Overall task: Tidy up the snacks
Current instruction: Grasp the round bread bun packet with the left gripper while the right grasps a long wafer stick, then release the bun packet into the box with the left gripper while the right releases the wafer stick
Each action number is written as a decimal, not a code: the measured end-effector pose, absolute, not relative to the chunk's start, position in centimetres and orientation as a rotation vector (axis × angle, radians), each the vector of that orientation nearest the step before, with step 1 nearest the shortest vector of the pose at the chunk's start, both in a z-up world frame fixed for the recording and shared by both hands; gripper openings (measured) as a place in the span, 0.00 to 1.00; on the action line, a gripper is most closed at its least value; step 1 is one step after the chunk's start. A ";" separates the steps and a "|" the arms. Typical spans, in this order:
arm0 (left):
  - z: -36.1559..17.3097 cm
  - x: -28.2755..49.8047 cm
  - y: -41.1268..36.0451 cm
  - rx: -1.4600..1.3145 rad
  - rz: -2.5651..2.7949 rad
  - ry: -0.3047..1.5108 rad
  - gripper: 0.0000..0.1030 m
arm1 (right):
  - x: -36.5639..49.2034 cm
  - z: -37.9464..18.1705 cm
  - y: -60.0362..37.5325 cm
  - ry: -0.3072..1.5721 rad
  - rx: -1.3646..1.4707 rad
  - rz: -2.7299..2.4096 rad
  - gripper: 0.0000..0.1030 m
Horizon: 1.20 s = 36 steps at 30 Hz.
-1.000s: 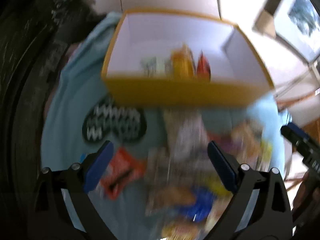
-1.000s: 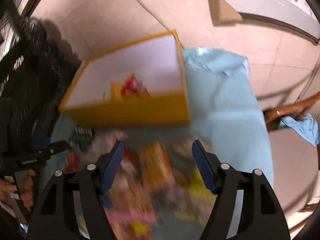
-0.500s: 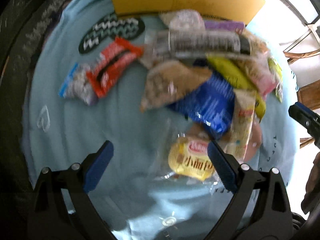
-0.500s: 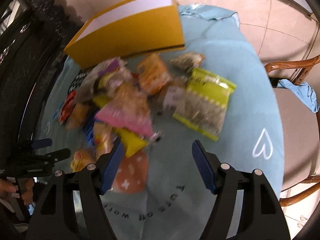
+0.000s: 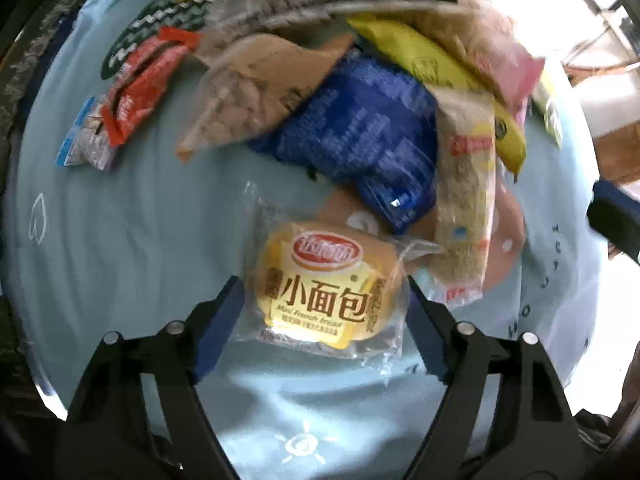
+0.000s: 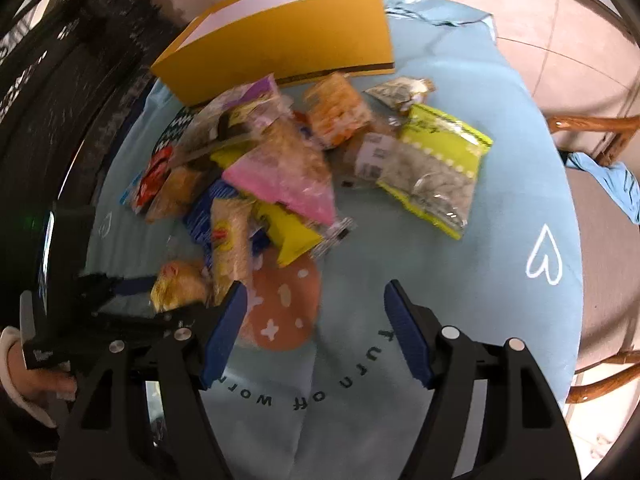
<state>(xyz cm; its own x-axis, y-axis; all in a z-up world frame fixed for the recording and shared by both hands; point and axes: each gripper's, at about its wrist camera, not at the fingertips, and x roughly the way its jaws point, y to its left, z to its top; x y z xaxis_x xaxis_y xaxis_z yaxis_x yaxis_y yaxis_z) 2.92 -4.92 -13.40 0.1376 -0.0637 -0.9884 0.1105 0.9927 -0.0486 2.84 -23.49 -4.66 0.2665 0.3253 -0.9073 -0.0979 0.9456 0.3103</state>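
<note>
A clear-wrapped mini bread packet (image 5: 320,284) with a yellow label lies on the light blue tablecloth (image 5: 120,240), at the near edge of a heap of snack packets. My left gripper (image 5: 320,300) points straight down over it, one finger on each side of the wrapper. Its jaws are closing and do not visibly press on the bread. My right gripper (image 6: 316,294) stands open above bare cloth, with nothing between its fingers. Behind the heap stands the yellow box (image 6: 288,40). The bread packet (image 6: 180,288) also shows at the lower left of the right wrist view.
The heap holds a blue packet (image 5: 360,128), a red packet (image 5: 140,80), a pink packet (image 6: 288,172) and a lime-green packet (image 6: 436,168). An orange round mat (image 6: 284,312) lies partly under it. A wooden chair (image 6: 600,128) stands to the right. A hand (image 6: 36,376) holds the left tool.
Both views have swung from the yellow box down to the snack heap. My left gripper has dropped over the bread packet and its jaws have narrowed. The right jaws keep their width.
</note>
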 end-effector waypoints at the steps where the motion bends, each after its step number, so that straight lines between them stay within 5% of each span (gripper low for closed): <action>1: -13.1 2.9 -4.6 0.038 -0.119 1.411 0.68 | 2.8 -4.7 -23.0 1.275 0.201 0.304 0.69; 10: -12.8 2.9 -1.7 0.002 -0.072 1.400 0.65 | 4.1 -7.8 -16.1 1.349 0.176 0.435 0.69; 15: -12.9 2.6 -1.6 0.003 -0.086 1.393 0.65 | 5.2 -10.3 -14.0 1.409 0.137 0.404 0.30; 36: -3.3 4.0 -0.2 -0.032 -0.137 1.186 0.65 | 4.6 -1.1 -21.0 1.242 0.310 0.419 0.28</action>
